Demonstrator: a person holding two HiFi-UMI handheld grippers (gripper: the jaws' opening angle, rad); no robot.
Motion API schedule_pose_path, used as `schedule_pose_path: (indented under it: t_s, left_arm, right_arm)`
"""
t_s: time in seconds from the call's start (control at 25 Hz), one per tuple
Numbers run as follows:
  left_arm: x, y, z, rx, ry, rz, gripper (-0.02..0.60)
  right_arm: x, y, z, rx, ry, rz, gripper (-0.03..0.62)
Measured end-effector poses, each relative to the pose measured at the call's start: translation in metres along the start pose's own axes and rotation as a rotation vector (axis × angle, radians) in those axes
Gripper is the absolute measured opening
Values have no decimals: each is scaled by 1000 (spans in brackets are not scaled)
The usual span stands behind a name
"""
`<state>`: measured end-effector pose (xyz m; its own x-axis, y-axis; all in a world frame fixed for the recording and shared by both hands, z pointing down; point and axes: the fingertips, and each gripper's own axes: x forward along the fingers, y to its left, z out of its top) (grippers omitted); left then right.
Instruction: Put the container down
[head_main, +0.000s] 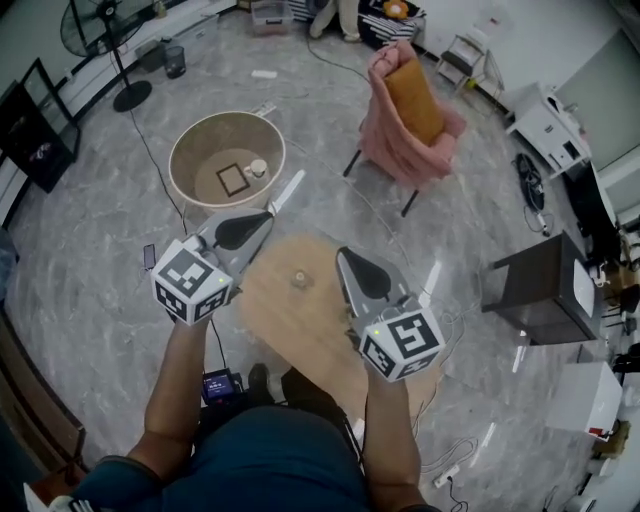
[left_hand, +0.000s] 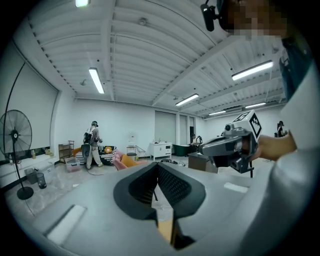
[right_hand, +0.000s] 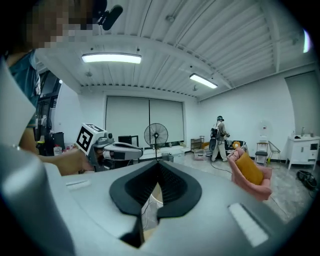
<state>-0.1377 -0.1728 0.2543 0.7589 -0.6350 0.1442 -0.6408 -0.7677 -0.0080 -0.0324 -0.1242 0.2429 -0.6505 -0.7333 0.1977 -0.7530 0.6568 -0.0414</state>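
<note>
A small pale container (head_main: 298, 277) stands upright on the round wooden table (head_main: 300, 320) below me, apart from both grippers. My left gripper (head_main: 270, 213) hovers above the table's far left edge. Its jaws are shut, with nothing between them. My right gripper (head_main: 341, 256) hangs just right of the container, jaws also together and empty. In the left gripper view the closed left gripper (left_hand: 157, 165) points level across the room, with the right gripper (left_hand: 235, 145) off to its right. The right gripper view shows its own jaw tips (right_hand: 159, 163) meeting and the left gripper (right_hand: 107, 147) at left.
A round tub-like table (head_main: 190, 175) holding a dark frame and a small cup stands beyond the left gripper. A pink chair (head_main: 385, 140) with an orange cushion is at the far right, and a dark side table (head_main: 535, 290) at the right. A standing fan (head_main: 100, 30) and floor cables are there too. A person (left_hand: 92, 145) stands far off.
</note>
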Motion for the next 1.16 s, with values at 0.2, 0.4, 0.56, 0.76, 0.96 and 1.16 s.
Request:
schedule_pose_path:
  t_s: [0.2,0.4,0.56,0.76,0.96,1.16]
  left_arm:
    - [-20,-24,42,57,-58,-27,-2]
    - [-37,-47,72,122,-98,-48,-2]
    - [-48,-57,86,153,-115,-56,-2]
    - [-59,-70,92,176,-122,-66,-2]
    - [-61,-73,86,173,-107,-80,-2]
    - [-59,-84,82,176,-111,-101,-2]
  right_arm:
    - [-26,12,33,-56,-30,-16,8]
    - [-44,20,48,-66,-47,-16,8]
    - [-55,28,58,-74,-71,-21,8]
    - [-70,38,63,-74,-83,-36,8]
    - [-75,42,60,-70,-77,-55,8]
    - [-85,44,54,-73,-77,-68,8]
